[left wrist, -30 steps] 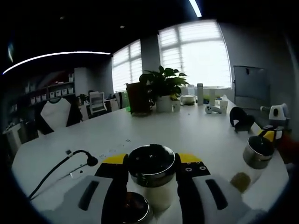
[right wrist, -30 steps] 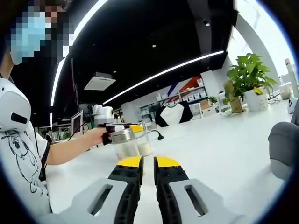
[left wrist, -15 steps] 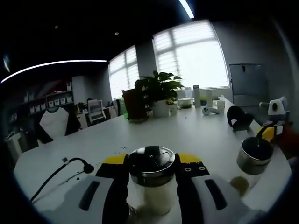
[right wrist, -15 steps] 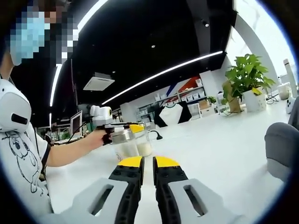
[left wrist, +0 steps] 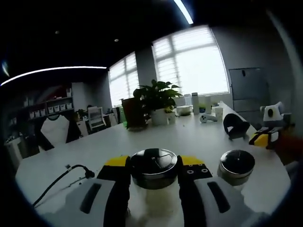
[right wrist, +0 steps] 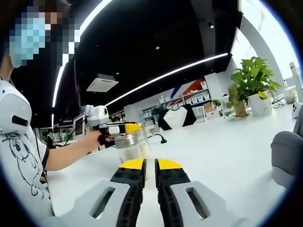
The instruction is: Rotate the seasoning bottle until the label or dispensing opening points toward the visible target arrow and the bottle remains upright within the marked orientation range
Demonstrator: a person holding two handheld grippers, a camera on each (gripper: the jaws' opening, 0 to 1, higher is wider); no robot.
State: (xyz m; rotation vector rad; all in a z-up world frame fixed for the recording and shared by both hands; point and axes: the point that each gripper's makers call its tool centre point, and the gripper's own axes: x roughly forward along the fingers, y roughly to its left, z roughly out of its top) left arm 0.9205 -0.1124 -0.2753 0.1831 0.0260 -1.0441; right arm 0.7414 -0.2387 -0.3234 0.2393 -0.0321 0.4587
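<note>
The left gripper (left wrist: 154, 177) has its jaws closed around the seasoning bottle (left wrist: 154, 182), gripping the pale body just under the dark metal cap, so the cap sits level and the bottle is upright between the yellow-tipped pads. That hold near the top makes sense for a twist: the wrist can turn the bottle about its own axis without tipping it. From the right gripper view the same bottle (right wrist: 129, 146) is seen held out over the white surface (right wrist: 222, 151) in the person's hand (right wrist: 94, 138), and I cannot tell whether its base touches or hangs just above. A second bottle (left wrist: 236, 167) with a similar dark cap stands near on the right, apart from the held one. The right gripper (right wrist: 149, 172) waits with its jaws drawn nearly together, holding nothing (probably kept back so it stays out of the turn). No target arrow is clear to me here, so how far the rotation has to go is hard to judge.
</note>
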